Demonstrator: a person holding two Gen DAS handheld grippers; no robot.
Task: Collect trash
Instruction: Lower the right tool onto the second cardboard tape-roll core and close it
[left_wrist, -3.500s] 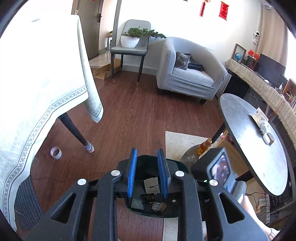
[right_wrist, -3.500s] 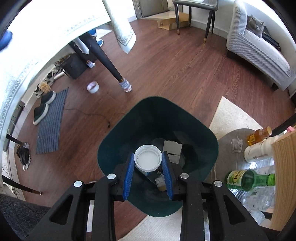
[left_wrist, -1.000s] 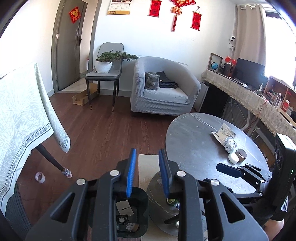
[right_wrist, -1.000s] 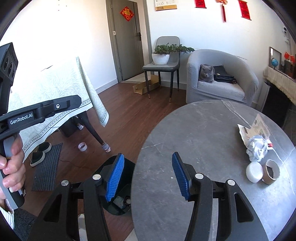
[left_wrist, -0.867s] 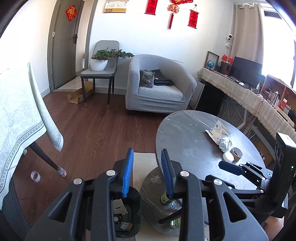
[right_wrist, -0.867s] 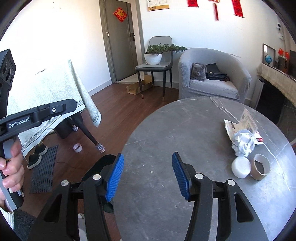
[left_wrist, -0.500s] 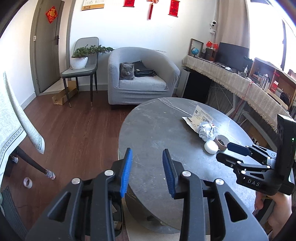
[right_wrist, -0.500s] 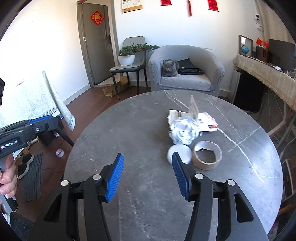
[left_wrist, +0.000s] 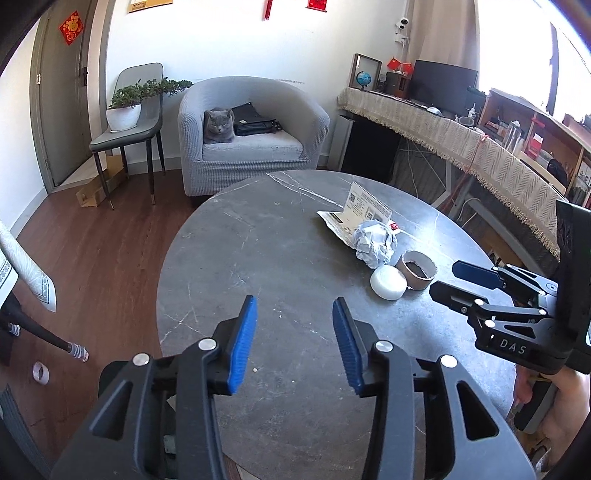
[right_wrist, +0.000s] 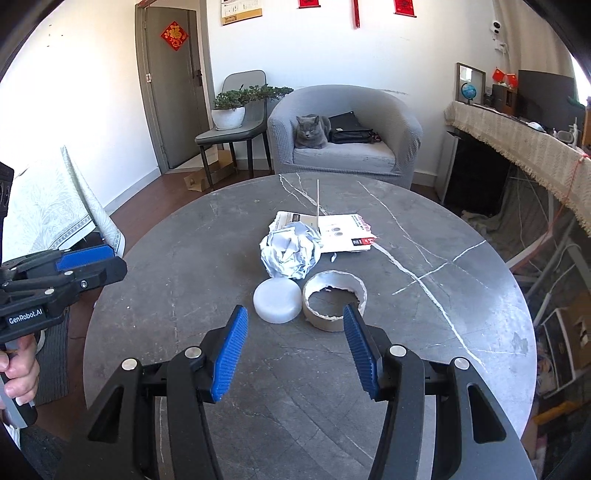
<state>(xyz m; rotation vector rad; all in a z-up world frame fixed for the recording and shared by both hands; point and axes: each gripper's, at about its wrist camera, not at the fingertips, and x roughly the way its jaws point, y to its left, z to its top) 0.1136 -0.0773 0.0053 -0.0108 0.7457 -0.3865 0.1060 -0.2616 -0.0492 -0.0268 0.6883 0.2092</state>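
Crowning round marble table (right_wrist: 424, 332): crumpled paper (right_wrist: 290, 251)

The left hand-held gripper (left_wrist: 293, 341) has black angular arms, ribbed blue finger pads (left_wrist: 242, 347), silver screws and white "GenRobot.AI" lettering. The right hand-held gripper (right_wrist: 295, 354) looks the same, marked "DAS".

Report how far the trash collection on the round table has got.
Done: nothing that these views show. In hand: nothing; the right claw is open and empty short of the white lid, and the left claw is opening, empty. Left: lid, tape roll core, crumpled paper ball, flattened leaflet.
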